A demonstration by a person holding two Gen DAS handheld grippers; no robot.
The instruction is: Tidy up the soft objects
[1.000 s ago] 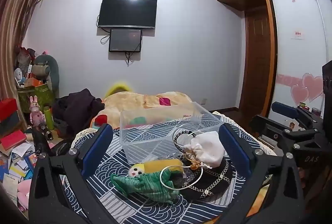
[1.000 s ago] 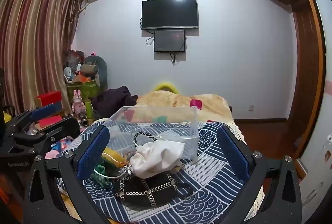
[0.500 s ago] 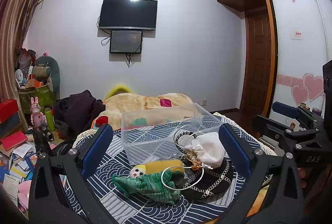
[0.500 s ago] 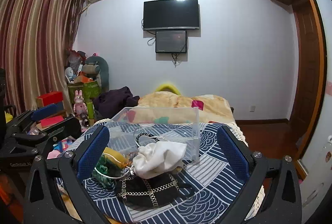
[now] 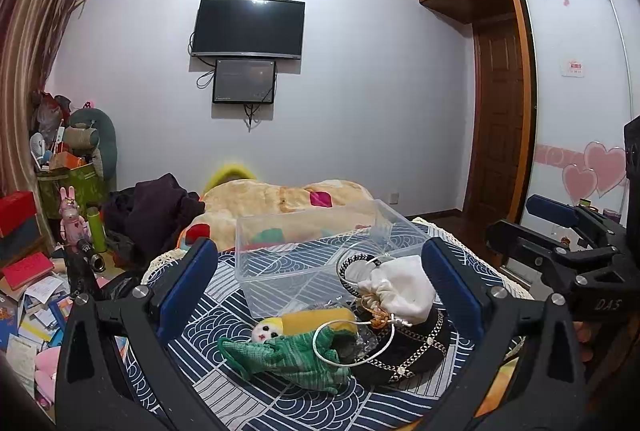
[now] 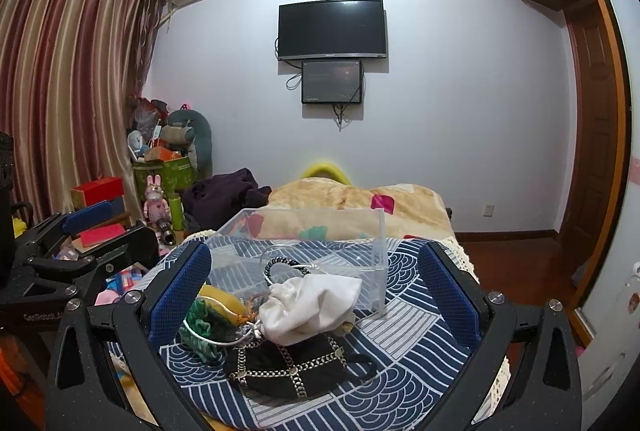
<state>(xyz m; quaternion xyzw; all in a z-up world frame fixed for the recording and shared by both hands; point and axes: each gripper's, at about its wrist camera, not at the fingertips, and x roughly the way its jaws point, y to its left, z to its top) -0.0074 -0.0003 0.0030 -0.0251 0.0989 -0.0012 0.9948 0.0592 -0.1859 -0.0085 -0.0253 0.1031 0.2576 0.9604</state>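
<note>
A pile of soft things lies on the blue patterned cloth [image 5: 224, 319]: a white drawstring pouch [image 5: 404, 291], a green knitted piece [image 5: 296, 355], a yellow doll with a white face [image 5: 308, 323] and a black chain-trimmed cap [image 5: 412, 351]. The pouch [image 6: 312, 307], the cap [image 6: 296, 367] and the green piece [image 6: 198, 331] also show in the right wrist view. A clear plastic box [image 5: 320, 251] stands just behind the pile and looks empty. My left gripper [image 5: 320, 283] and my right gripper [image 6: 316, 287] are both open and empty, held above the pile.
A bed with a tan blanket [image 5: 280, 195] lies beyond the cloth, with dark clothes [image 5: 156, 207] to its left. Boxes, books and toys [image 5: 48, 231] clutter the floor at left. A wardrobe [image 5: 580, 111] and door stand at right. The right gripper shows in the left view [image 5: 560, 251].
Both views have shifted slightly, so the pile and box sit a little lower and nearer in frame. Nothing was grasped or moved.
</note>
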